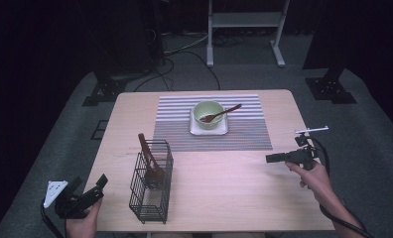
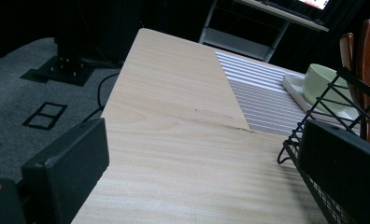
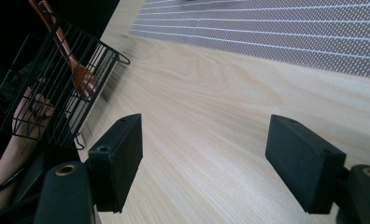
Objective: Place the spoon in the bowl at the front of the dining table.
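A green bowl point(image 1: 208, 112) sits on a white square plate point(image 1: 209, 129) on the striped placemat point(image 1: 212, 122), with a brown wooden spoon point(image 1: 220, 114) resting in it. A black wire basket point(image 1: 151, 180) stands near the front left, holding brown wooden utensils point(image 1: 150, 159). My left gripper point(image 1: 89, 189) is open at the table's front left corner, just left of the basket point(image 2: 323, 154). My right gripper point(image 1: 270, 158) is open above the table's right side, its jaws pointing left toward the basket point(image 3: 61, 84), nothing between them.
The wooden table point(image 1: 224, 183) has bare room between the basket and the right gripper. A white-legged stand point(image 1: 245, 29) and dark equipment bases point(image 1: 331, 89) stand on the grey carpet beyond the far edge. A cable trails from the right gripper past the person's right hand point(image 1: 316, 176).
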Demonstrator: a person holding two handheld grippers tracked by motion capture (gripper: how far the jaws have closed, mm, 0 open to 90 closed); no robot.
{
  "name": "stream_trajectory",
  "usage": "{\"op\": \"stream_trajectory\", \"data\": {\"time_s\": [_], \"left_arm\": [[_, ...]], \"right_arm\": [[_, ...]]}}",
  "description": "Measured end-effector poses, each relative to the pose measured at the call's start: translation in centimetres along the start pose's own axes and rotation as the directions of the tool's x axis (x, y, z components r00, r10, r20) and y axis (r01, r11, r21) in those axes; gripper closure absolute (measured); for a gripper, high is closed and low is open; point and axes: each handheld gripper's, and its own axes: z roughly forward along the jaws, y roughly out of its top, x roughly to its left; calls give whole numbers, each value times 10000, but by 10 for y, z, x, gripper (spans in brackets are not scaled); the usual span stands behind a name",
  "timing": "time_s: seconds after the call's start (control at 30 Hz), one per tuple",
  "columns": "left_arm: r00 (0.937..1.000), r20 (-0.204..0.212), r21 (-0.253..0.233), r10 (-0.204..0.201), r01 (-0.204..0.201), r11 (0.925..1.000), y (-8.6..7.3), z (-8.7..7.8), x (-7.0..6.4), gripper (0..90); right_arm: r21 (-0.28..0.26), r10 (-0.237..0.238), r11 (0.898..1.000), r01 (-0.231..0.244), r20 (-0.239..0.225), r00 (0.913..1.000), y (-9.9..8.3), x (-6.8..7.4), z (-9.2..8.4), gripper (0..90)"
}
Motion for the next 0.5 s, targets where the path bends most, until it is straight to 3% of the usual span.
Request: {"op": "stream_trajectory", "data": {"time_s": [0.5], "left_arm": [[10000, -6, 17, 3, -3, 10000, 0, 0, 0, 14]], "right_arm": [[-23, 7, 10000, -7, -4, 10000, -18, -1, -1, 261]]}}
